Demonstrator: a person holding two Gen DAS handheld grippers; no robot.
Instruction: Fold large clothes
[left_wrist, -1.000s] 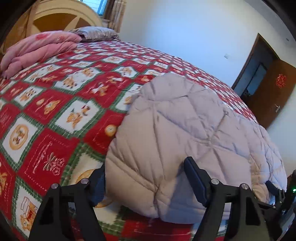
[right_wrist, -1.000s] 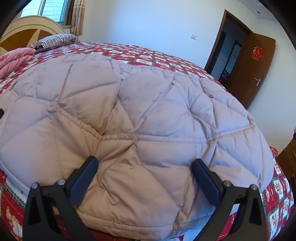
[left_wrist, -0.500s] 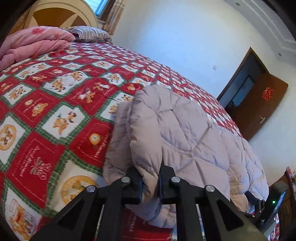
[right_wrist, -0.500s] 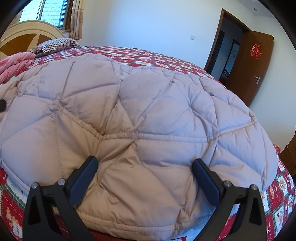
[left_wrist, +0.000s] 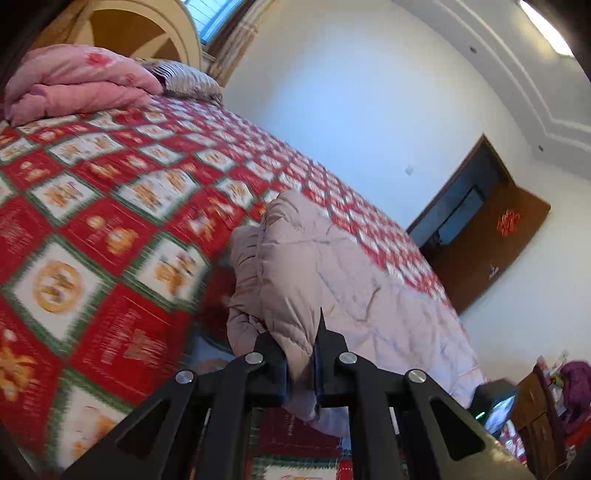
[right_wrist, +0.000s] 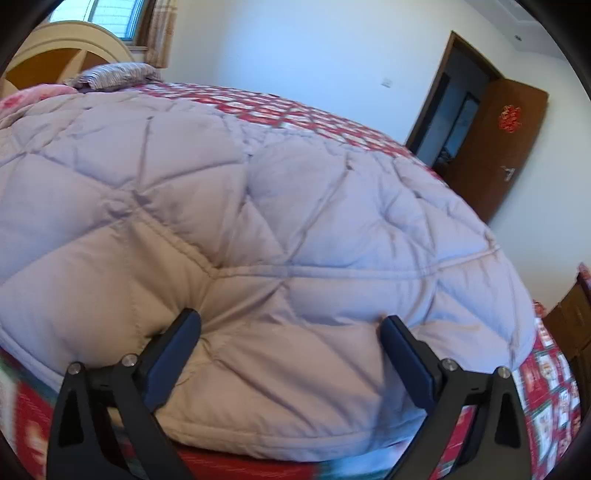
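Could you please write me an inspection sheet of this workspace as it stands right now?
Surface: bed with red, white and green patchwork bedspread.
Job's things: pale quilted coat lying on the bedspread, its edge bunched and raised at the left gripper.
Clutter: folded pink quilt and striped pillow at the headboard.
Grippers: left gripper shut on the coat's edge; right gripper open, fingers resting on the coat.
Cables: nothing seen.
Surroundings: white walls, open brown door, window.
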